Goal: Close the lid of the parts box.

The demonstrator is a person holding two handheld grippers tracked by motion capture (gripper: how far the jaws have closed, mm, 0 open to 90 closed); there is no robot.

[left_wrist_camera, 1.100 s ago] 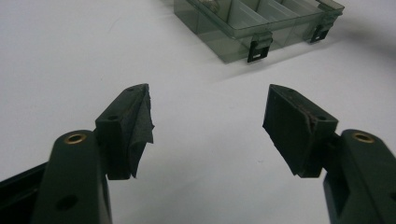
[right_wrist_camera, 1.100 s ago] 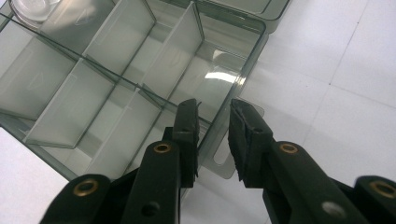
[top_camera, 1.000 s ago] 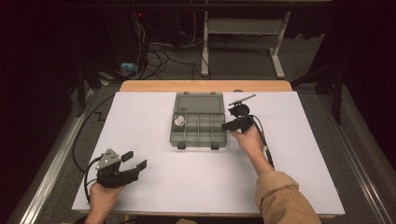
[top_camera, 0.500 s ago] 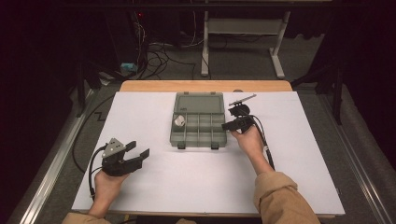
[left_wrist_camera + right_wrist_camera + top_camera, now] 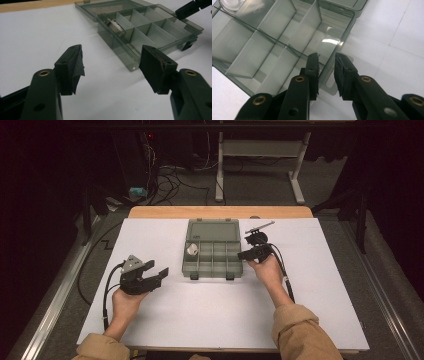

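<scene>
An open, smoky-clear compartment box (image 5: pixel 210 275) lies mid-table with its lid (image 5: pixel 212 228) folded back. One round white piece (image 5: pixel 192 250) sits in its far-left compartment (image 5: pixel 115 25). My right gripper (image 5: pixel 244 247) is at the box's right side. Its jaws stand narrowly apart astride the right wall (image 5: pixel 347 27), one inside and one outside (image 5: pixel 326 56), with a gap showing at the outer pad. My left gripper (image 5: pixel 159 269) hovers left of the box, pointing at it (image 5: pixel 112 53). Its jaws have just been closing slightly, remain wide, and have nothing between them.
A thin metal rod (image 5: pixel 260 226) lies on the white sheet (image 5: pixel 210 320) just behind the right gripper. The table's wooden back edge (image 5: pixel 220 212) borders the sheet. Cables and a desk frame (image 5: pixel 260 150) stand on the floor beyond.
My left gripper has moved right and a little up, toward the box. The right gripper and the box have stayed put.
</scene>
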